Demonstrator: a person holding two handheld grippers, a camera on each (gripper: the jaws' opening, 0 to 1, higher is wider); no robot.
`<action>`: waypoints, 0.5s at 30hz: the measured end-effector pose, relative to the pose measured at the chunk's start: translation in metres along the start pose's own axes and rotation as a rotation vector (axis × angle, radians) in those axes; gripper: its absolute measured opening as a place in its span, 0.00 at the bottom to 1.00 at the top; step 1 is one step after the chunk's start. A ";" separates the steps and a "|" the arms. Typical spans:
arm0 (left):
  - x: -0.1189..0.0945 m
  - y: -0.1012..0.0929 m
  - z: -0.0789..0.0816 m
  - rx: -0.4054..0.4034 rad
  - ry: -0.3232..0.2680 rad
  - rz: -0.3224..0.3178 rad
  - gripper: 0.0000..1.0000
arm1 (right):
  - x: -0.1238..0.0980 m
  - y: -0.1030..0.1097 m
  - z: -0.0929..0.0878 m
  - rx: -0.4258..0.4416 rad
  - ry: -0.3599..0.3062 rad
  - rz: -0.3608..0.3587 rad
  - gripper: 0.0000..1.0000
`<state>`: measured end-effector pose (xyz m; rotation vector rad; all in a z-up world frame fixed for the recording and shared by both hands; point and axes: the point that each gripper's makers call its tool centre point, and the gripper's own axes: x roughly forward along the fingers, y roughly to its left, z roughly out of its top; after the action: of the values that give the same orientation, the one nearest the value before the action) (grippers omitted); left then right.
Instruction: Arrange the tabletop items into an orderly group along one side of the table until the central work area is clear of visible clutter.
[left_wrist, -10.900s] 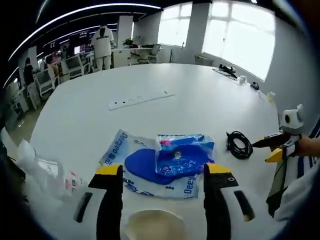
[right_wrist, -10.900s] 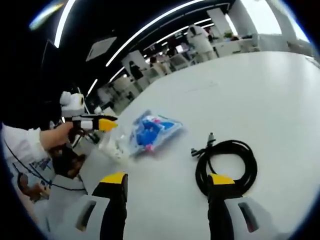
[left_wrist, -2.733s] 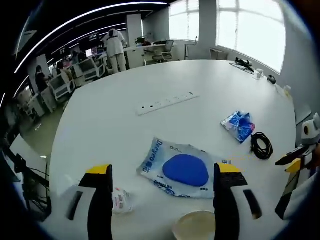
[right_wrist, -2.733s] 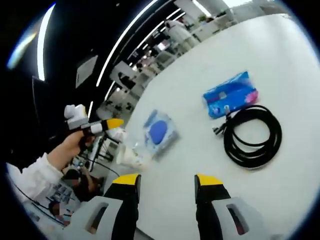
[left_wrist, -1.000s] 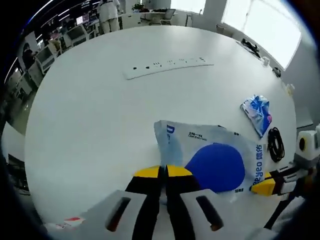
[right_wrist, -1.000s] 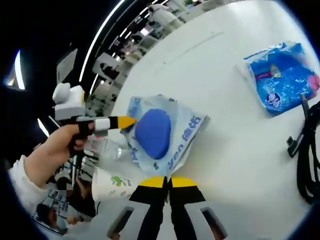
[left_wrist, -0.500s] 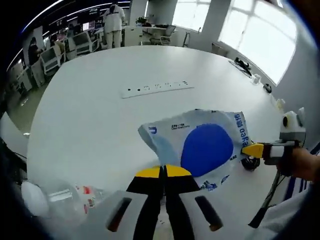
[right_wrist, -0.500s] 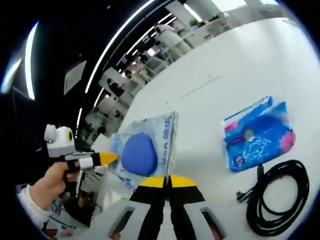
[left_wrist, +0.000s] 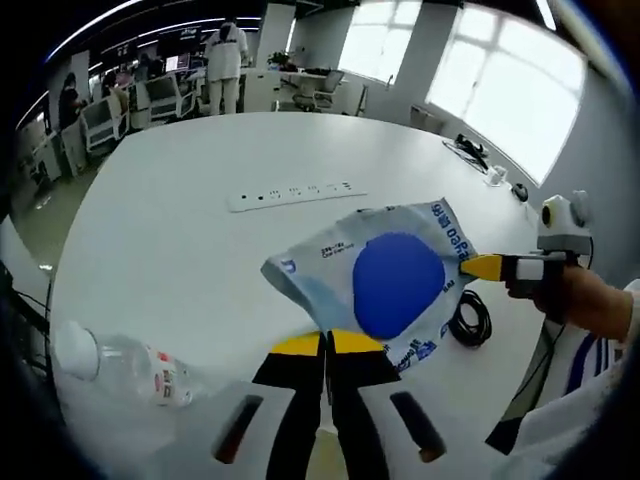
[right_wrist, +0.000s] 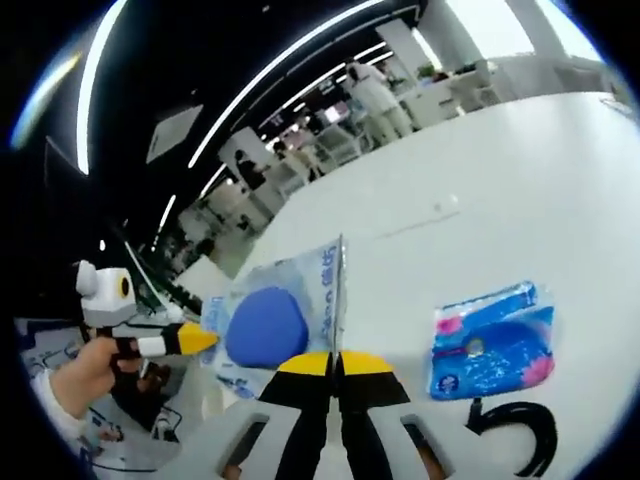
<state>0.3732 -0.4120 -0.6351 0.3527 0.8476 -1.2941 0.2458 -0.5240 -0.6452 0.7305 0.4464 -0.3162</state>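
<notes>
White bench (left_wrist: 180, 230) lies under a soft, light bag (left_wrist: 385, 285) that hangs between the left gripper (left_wrist: 327, 345) and right gripper (right_wrist: 335, 362), both pinched tight on its edges, so it may flop.

Each gripper (left_wrist: 326, 345) has 2 black jaws with yellow tips; the person's sleeve (left_wrist: 590, 370) is white.

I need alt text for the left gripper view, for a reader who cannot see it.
The left gripper, shut, and the right gripper hold a clear plastic bag with a blue round pad above a white table. A clear plastic bottle, a black coiled cable and a white power strip lie there.
</notes>
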 end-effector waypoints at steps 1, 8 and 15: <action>0.000 0.000 0.000 0.002 0.001 0.000 0.00 | 0.000 0.000 -0.001 -0.001 0.001 -0.001 0.00; 0.005 0.000 -0.005 0.000 0.017 -0.005 0.00 | 0.003 -0.006 -0.011 0.003 0.033 -0.007 0.00; 0.018 0.002 -0.009 0.005 0.050 -0.012 0.00 | 0.014 -0.018 -0.016 0.008 0.073 -0.015 0.00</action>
<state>0.3730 -0.4181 -0.6548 0.3857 0.8897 -1.3034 0.2460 -0.5268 -0.6731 0.7490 0.5206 -0.3061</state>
